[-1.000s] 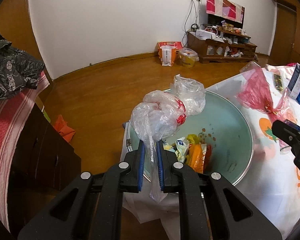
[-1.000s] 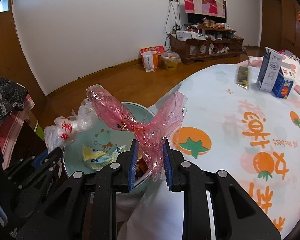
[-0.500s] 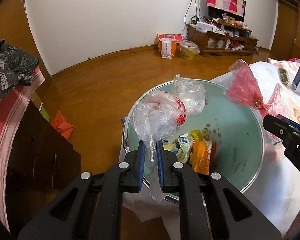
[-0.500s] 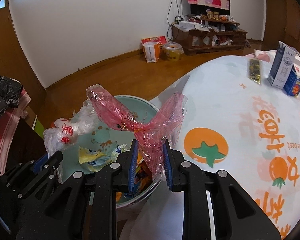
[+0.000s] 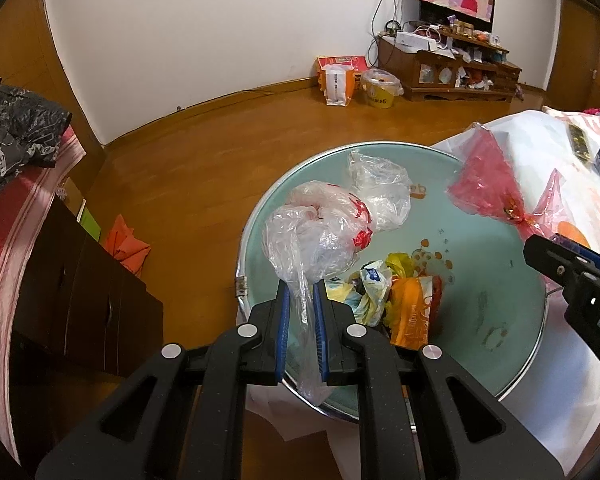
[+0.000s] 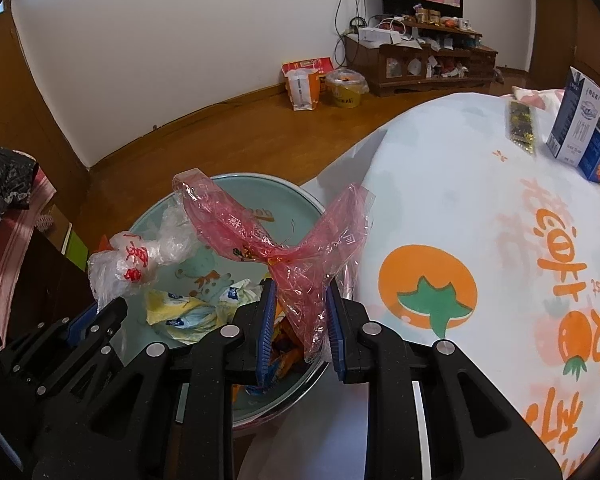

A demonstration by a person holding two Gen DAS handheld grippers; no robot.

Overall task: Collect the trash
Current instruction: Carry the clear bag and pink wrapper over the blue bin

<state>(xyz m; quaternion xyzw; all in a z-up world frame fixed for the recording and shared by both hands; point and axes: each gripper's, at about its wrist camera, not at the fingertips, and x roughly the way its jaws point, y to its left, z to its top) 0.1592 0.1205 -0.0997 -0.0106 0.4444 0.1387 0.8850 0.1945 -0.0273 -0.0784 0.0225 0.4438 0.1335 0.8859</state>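
Your left gripper [image 5: 300,296] is clamped tight on the neck of a clear plastic bag [image 5: 320,236] with red print; the blue pads [image 5: 283,332] pinch it and its tail hangs below them. The bag's bulk sits above the fingertips, over the near-left part of the teal basin [image 5: 500,280]. Your right gripper [image 6: 300,292] grips a crumpled pink plastic bag [image 6: 276,240], jaws narrow, pads pressing the twisted middle, two loose ends fanning up. It hangs over the basin's right rim, just beside the table edge. Inside the basin: yellow and orange wrappers [image 5: 396,296] in the bottom. Table with tomato-print cloth [image 6: 480,240] to the right, milk cartons [image 6: 580,124] at its far side. Wooden floor [image 5: 204,168] around.
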